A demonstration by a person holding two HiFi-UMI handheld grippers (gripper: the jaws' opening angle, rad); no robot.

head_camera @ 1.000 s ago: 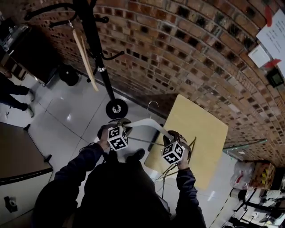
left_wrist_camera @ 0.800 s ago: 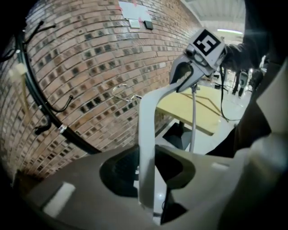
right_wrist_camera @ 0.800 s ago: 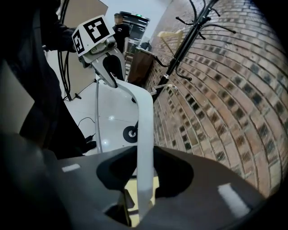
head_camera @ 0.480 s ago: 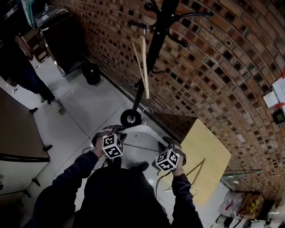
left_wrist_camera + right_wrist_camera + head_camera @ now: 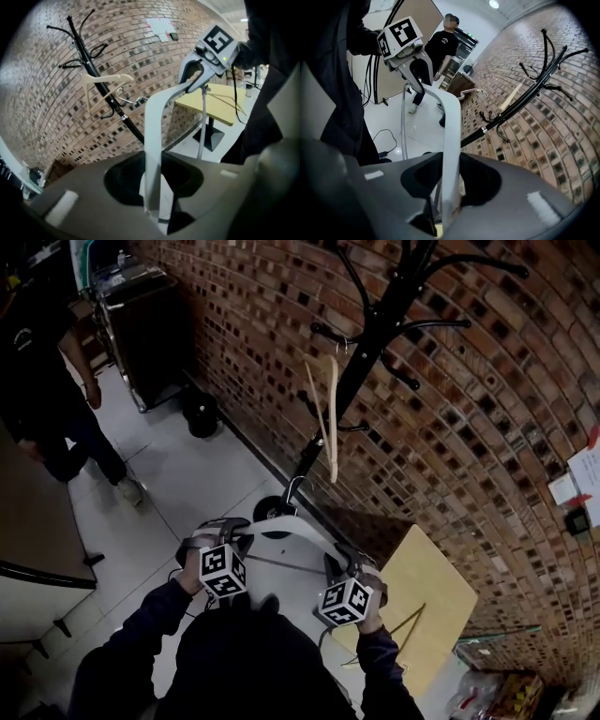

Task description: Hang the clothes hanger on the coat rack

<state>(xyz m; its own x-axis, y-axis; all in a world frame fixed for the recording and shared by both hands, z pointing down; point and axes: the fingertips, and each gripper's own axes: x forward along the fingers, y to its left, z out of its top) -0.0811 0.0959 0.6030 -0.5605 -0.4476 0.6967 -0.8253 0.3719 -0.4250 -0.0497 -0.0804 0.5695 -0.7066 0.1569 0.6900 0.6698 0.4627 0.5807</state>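
Observation:
A white clothes hanger (image 5: 281, 524) is held level between both grippers, one end in each. My left gripper (image 5: 221, 529) is shut on its left arm (image 5: 152, 154). My right gripper (image 5: 350, 564) is shut on its right arm (image 5: 450, 150). The hanger's metal hook (image 5: 294, 484) points toward the brick wall. The black coat rack (image 5: 361, 352) stands ahead and above, against the wall, its wheeled base (image 5: 275, 509) just beyond the hanger. A wooden hanger (image 5: 324, 413) hangs on one of its pegs, also visible as a wooden hanger (image 5: 105, 84) in the left gripper view.
A yellow table (image 5: 424, 601) with more wire hangers on it stands at my lower right. A person in dark clothes (image 5: 47, 371) stands at the left by a dark cabinet (image 5: 141, 320). A brick wall (image 5: 469, 446) is behind the rack. A cable (image 5: 382, 138) lies on the floor.
Both grippers have carried the white hanger away from the yellow table and up toward the coat rack. The rack and its wooden hanger now sit closer and more central.

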